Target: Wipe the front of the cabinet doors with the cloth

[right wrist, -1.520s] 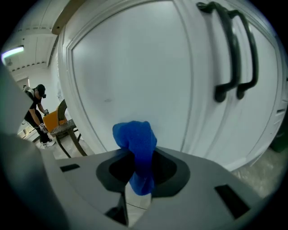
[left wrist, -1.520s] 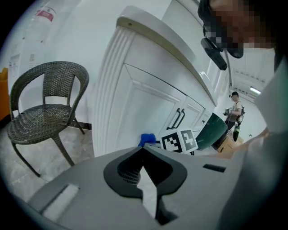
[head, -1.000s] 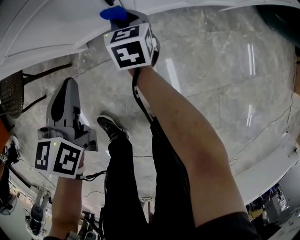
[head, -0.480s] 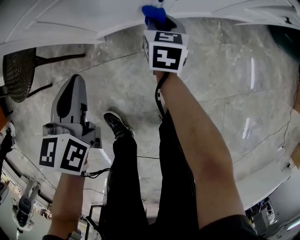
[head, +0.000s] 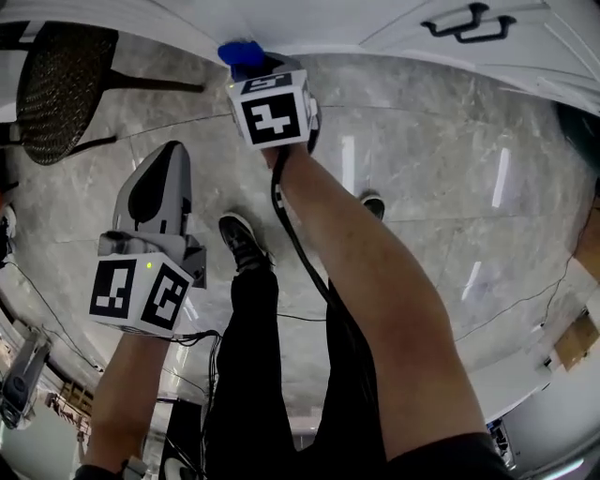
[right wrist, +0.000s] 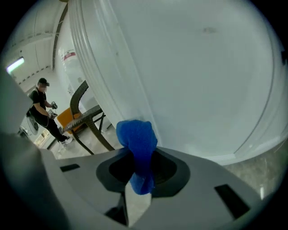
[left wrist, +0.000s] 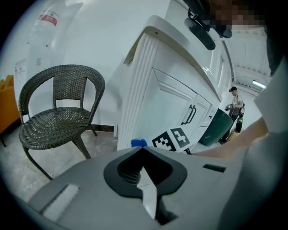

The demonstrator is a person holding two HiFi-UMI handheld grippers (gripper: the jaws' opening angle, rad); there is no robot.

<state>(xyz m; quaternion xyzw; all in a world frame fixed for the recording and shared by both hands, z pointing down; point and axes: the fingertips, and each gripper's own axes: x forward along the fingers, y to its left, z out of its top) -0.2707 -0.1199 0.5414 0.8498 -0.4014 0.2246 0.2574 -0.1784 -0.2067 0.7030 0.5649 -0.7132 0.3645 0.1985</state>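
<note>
The right gripper [right wrist: 139, 179] has its fingers clenched on a blue cloth [right wrist: 137, 139]. The cloth is bunched into a narrow wad. Its long axis runs along the fingers, from 6 o'clock up to 12 o'clock in the right gripper view, and its rounded free end points at the white cabinet door [right wrist: 198, 81]. That end sits just beside the door's fluted edge, low down near the floor [head: 441, 169]; whether it actually presses on the panel cannot be told.

In the head view this gripper is at about 11 o'clock, at the end of an outstretched arm, with the cloth poking out past its marker cube [head: 274, 111] towards the foot of the cabinet. Two dark door handles [head: 464, 21] show along the cabinet at 1 o'clock.

The left gripper [left wrist: 144, 179] hangs back at about 8 o'clock in the head view, well apart from the cabinet, with its nose pointing towards 12 o'clock. Its fingers are clenched together with nothing between them. A dark wicker chair [left wrist: 58, 117] stands on the floor at 10 o'clock, beside the cabinet's end.
</note>
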